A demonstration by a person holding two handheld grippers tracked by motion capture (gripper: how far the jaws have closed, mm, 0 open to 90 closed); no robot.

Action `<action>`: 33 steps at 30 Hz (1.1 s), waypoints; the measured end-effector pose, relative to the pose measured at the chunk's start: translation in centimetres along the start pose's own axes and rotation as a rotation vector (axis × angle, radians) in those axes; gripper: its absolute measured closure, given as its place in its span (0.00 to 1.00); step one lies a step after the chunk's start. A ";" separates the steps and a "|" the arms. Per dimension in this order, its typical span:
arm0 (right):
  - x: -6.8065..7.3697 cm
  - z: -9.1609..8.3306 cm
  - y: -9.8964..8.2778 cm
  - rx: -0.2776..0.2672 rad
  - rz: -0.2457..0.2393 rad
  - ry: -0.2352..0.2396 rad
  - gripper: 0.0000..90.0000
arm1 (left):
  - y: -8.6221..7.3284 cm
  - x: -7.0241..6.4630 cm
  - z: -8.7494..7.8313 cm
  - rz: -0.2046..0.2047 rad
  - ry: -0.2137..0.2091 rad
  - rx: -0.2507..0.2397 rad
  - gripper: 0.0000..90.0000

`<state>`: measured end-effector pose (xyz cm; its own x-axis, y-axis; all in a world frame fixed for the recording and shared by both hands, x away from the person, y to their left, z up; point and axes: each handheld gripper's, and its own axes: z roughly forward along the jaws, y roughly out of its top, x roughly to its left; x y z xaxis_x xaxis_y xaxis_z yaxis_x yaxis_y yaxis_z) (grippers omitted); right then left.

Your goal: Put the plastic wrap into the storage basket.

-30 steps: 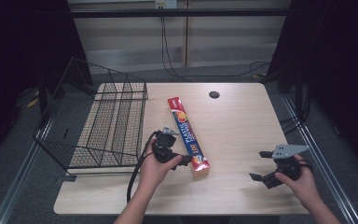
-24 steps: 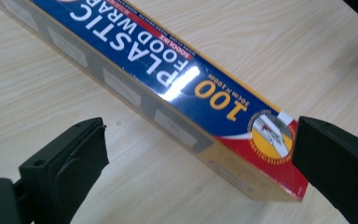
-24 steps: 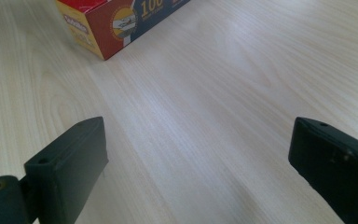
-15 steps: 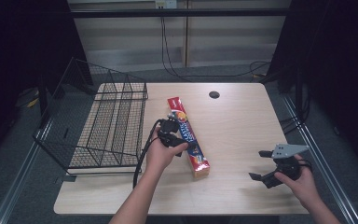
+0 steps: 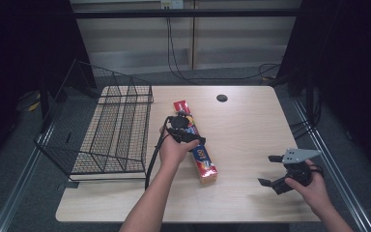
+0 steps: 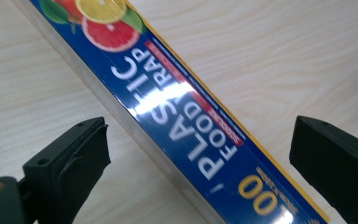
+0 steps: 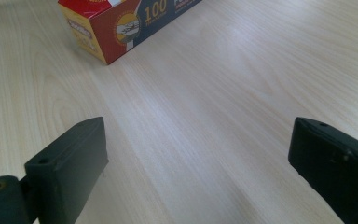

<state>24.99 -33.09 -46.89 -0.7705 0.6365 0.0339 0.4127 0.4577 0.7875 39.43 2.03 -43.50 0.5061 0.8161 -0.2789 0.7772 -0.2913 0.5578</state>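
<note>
My left gripper, jaws wide, straddles the long blue-and-red cardboard plastic-wrap box – off-centre closing could swing it aside – while my right gripper gapes, idle.

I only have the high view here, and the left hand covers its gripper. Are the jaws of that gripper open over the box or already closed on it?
Observer: Open. In the left gripper view the left gripper has one jaw on each side of the plastic food wrap box, with table visible in both gaps.
Operator: Which face of the box is up?
Observer: The blue face printed PLASTIC FOOD WRAP, with citrus slices toward one end.
Operator: And the right gripper?
Observer: The right gripper is open over bare table, pointing at the box's red and yellow end.
</note>
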 end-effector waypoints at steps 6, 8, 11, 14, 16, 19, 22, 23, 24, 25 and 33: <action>0.0 0.0 0.0 -0.004 -0.001 -0.001 0.05 | 0.6 0.2 0.6 -0.025 0.046 -0.005 0.07; 0.0 0.0 0.0 -0.003 -0.003 -0.004 0.05 | 0.7 0.3 0.8 -0.038 0.050 -0.009 0.08; 0.0 0.0 0.1 -0.007 0.000 -0.003 0.05 | 0.9 0.4 1.1 -0.048 0.095 -0.003 0.08; 0.0 0.0 0.1 -0.010 0.001 -0.003 0.05 | 1.0 0.6 1.3 -0.063 0.104 0.000 0.09; -0.1 -0.1 0.1 -0.010 -0.004 -0.006 0.05 | 1.1 0.6 1.6 -0.059 0.114 0.011 0.09; 0.0 -0.1 0.1 -0.013 -0.001 -0.006 0.05 | 1.1 0.6 1.8 -0.065 0.125 0.010 0.09; 0.0 -0.1 0.1 -0.014 -0.001 -0.006 0.04 | 1.3 0.7 2.0 -0.078 0.134 0.007 0.13; 0.0 -0.1 0.1 -0.014 -0.001 -0.006 0.04 | 1.3 0.7 2.0 -0.078 0.134 0.007 0.13; 0.0 0.0 0.1 -0.011 -0.003 0.004 0.04 | 1.4 0.7 2.1 -0.094 0.134 0.009 0.13; 0.0 0.0 0.1 -0.007 -0.001 0.007 0.04 | 1.4 0.7 2.2 -0.108 0.129 0.012 0.13; 0.0 0.0 0.1 -0.011 -0.007 0.005 0.04 | 1.6 0.6 3.1 -0.118 0.135 0.038 0.13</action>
<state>25.02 -32.98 -46.81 -0.7760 0.6300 0.0317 0.4020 0.4552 0.7945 42.09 0.51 -45.19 0.3581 0.9045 -0.2318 0.8430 -0.2064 0.4968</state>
